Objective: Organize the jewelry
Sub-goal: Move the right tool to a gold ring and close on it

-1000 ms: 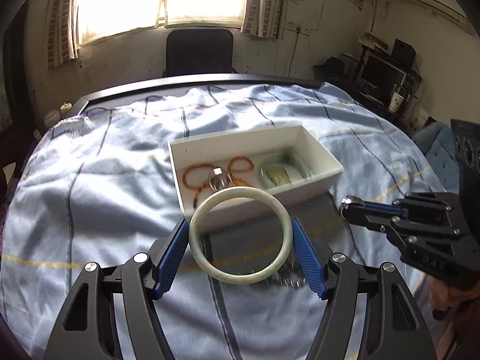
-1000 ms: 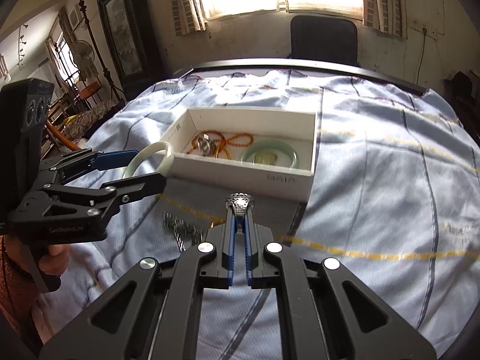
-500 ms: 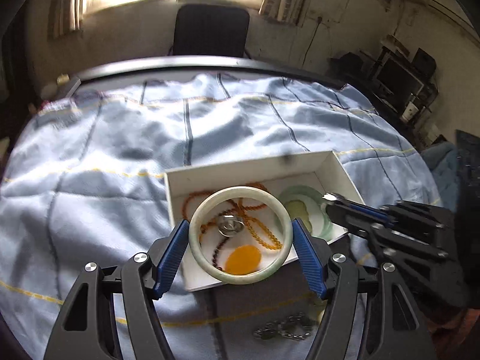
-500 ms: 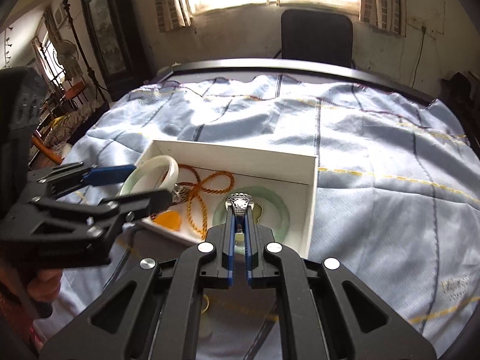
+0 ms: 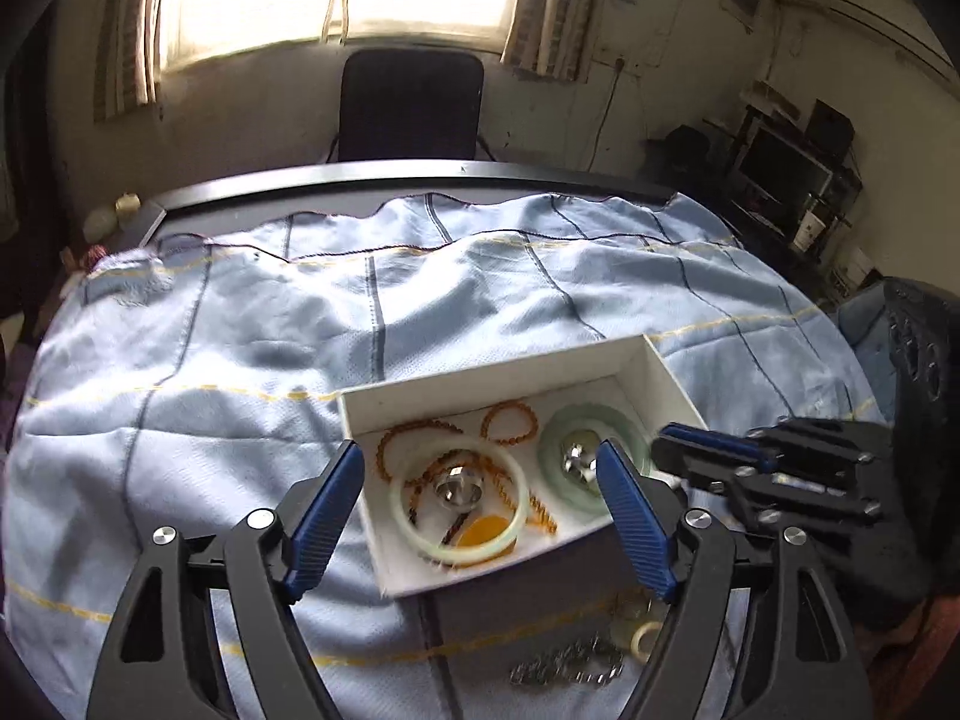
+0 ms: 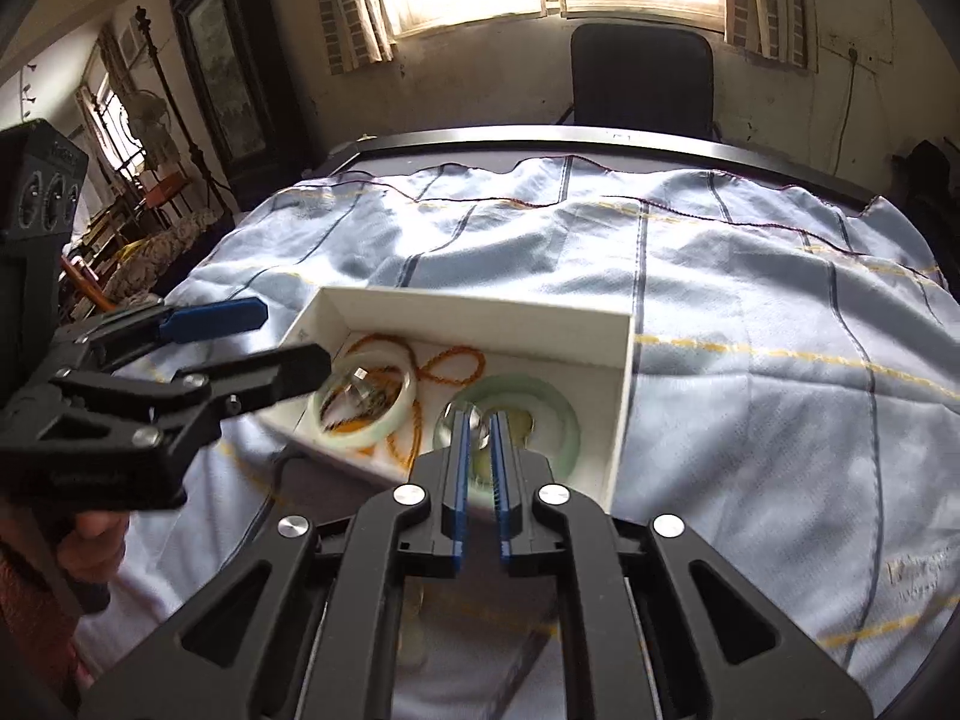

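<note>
The white box (image 5: 510, 372) sits on a dark mat over the blue cloth. In it lie a pale jade bangle (image 5: 459, 552), a green bangle (image 5: 630, 432), an amber bead string (image 5: 510, 420) and an orange pendant (image 5: 483, 531). My left gripper (image 5: 478, 450) hangs open above the box's left half, with nothing between its fingers and the pale bangle (image 6: 384, 429) lying below them. My right gripper (image 6: 479, 417) hovers over the green bangle (image 6: 558, 414), its jaws slightly parted. A silver ring (image 5: 576, 459) lies loose inside the green bangle, and another silver ring (image 5: 459, 489) rests inside the pale one.
A silver chain (image 5: 564, 669) and a small pale ring (image 5: 645, 639) lie on the cloth in front of the box. A black chair (image 5: 411, 108) stands behind the table under the window. A hand (image 6: 90, 546) holds the left gripper's handle.
The left gripper opened and the pale bangle dropped into the box. The right gripper's jaws parted and its silver ring fell inside the green bangle. Both moved forward over the box.
</note>
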### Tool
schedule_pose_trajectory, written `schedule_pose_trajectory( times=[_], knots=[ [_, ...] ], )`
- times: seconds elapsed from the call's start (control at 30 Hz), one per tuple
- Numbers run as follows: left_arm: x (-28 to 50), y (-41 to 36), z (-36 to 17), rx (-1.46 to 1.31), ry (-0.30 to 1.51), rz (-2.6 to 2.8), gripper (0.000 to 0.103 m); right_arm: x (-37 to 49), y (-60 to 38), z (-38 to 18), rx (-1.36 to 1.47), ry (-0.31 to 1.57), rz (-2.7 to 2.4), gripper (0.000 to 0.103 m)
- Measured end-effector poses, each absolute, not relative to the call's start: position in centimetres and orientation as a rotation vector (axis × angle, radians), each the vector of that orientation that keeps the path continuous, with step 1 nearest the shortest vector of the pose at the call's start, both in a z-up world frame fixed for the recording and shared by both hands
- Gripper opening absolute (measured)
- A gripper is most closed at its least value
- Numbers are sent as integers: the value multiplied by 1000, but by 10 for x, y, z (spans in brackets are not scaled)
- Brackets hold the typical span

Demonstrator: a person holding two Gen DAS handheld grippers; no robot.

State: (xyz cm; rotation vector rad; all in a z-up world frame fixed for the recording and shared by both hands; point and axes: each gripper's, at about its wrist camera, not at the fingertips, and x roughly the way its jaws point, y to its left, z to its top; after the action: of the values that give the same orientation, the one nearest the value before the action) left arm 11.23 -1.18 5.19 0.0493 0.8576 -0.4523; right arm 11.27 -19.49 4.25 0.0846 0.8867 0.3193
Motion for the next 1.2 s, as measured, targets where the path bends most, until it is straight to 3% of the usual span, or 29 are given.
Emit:
schedule_pose_trajectory(
  times=[0.13,0.5,0.73,1.2],
  knots=[
    [87,-3,49,62,842,-442,80,82,-197,44,88,889,353,16],
    [43,17,14,-2,856,-372,80,30,-192,10,120,941,421,19],
    [41,19,9,1,830,-362,80,28,-190,9,82,920,411,28],
    [49,23,-1,12,874,-330,80,24,-177,4,18,918,414,29]
  ],
)
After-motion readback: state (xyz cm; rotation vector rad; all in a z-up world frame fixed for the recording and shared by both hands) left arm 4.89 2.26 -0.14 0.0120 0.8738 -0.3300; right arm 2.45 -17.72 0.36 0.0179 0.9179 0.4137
